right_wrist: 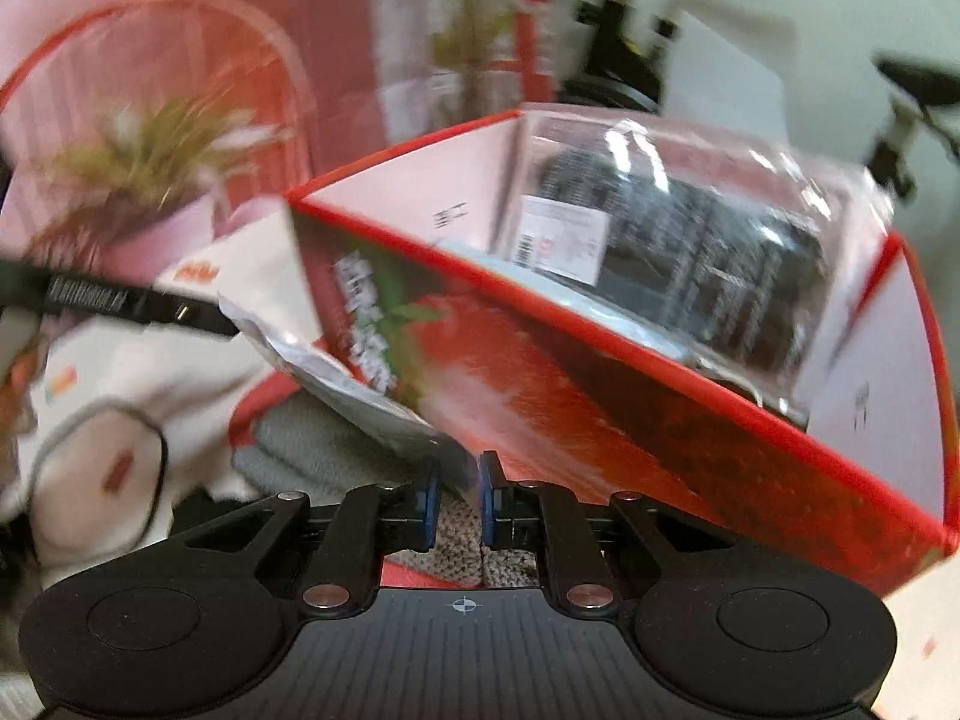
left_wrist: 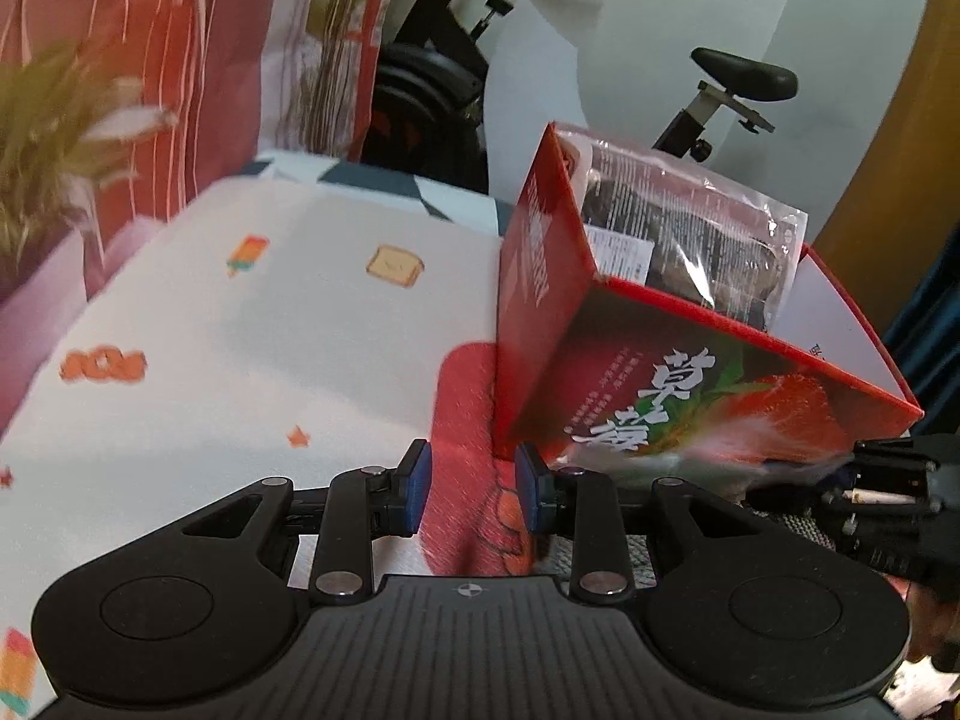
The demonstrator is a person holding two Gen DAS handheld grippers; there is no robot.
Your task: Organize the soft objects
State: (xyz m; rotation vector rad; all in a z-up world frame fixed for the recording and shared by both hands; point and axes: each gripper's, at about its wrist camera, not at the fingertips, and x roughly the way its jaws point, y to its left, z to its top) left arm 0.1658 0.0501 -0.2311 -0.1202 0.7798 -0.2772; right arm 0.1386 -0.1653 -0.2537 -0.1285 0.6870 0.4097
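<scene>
Left tool [left_wrist: 467, 489]: blue pads apart, a gap between them, nothing clamped. Red printed cloth [left_wrist: 465, 420] lies under and beyond the gap, not gripped.

Right tool [right_wrist: 461, 495]: jaws closed down on the corner of a clear plastic bag [right_wrist: 360, 384]. Bag edge runs from the pads up and left, across the front face of the box. Right-wrist view is motion-blurred, bag contents unreadable. Grey knit fabric [right_wrist: 312, 444] sits just left of and under the pads.

Red carton [left_wrist: 690, 384] is just beyond both tools, top open, tilted in both views. Strawberry print and white characters on the front face. The left wrist view shows the right tool's black body [left_wrist: 888, 504] at the carton's lower right corner.

Inside the carton: 1 clear packet with dark contents [left_wrist: 690, 234] stands up, sticking above the rim, white label on it.

The surface [left_wrist: 240, 330] under everything is white sheeting with small cartoon prints. Cannot tell if it is a tabletop or a bed.

Far: red and pink backdrop with dried grass [left_wrist: 48, 138] at left, exercise bike [left_wrist: 744, 75] behind the carton.
</scene>
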